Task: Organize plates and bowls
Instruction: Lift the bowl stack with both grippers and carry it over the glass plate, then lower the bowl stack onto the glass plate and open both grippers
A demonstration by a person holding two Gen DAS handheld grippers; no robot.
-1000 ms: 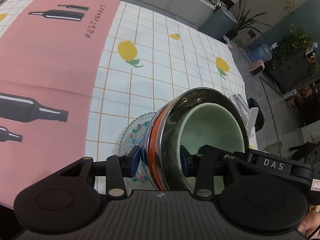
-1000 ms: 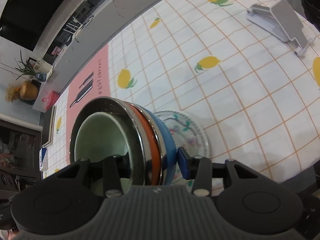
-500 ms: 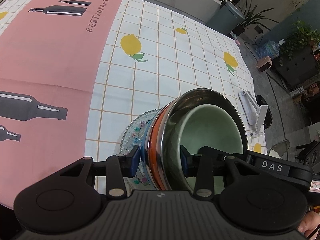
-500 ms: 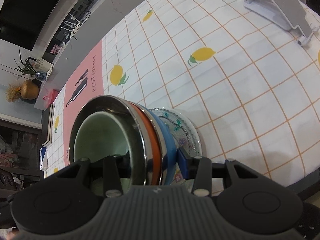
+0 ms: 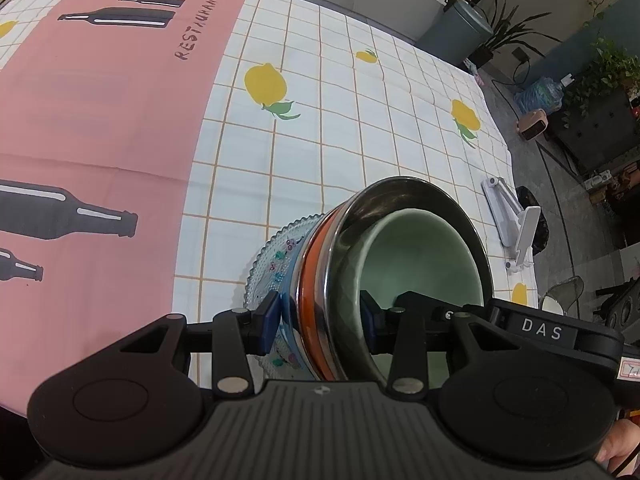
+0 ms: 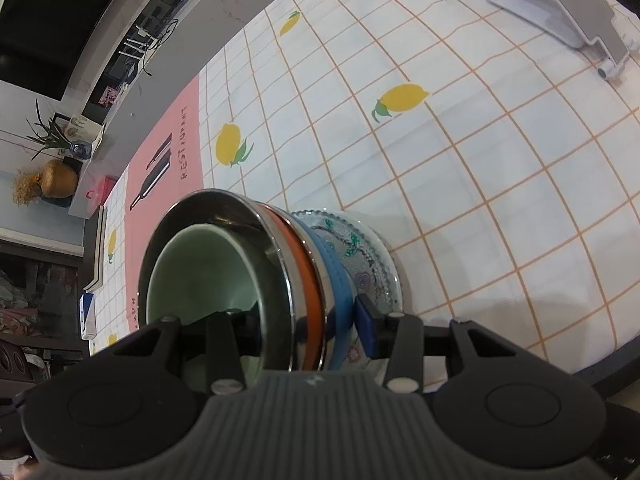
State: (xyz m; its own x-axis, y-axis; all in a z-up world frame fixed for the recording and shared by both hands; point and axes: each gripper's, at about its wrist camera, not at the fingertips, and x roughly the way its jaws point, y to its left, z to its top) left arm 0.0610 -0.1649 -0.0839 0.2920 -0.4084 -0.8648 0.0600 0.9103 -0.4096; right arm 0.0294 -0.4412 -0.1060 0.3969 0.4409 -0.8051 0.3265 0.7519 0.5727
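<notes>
Both grippers are clamped on the same nested stack of bowls [image 5: 400,280], low in the frame in both views. Left gripper [image 5: 320,320] fingers pinch one rim side, right gripper [image 6: 304,328] the other. Stack sits tilted over the glass plate [image 6: 368,252] on the surface [image 5: 320,120].

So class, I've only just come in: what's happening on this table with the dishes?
A person holds a gripper in each hand, and both clamp one nested stack of dishes from opposite sides. The left gripper and right gripper each have one finger inside the steel bowl and one outside. A pale green bowl sits inside it, with orange and blue pieces beneath and a glass plate at the bottom. The stack looks tilted above the lemon-print tablecloth.
</notes>
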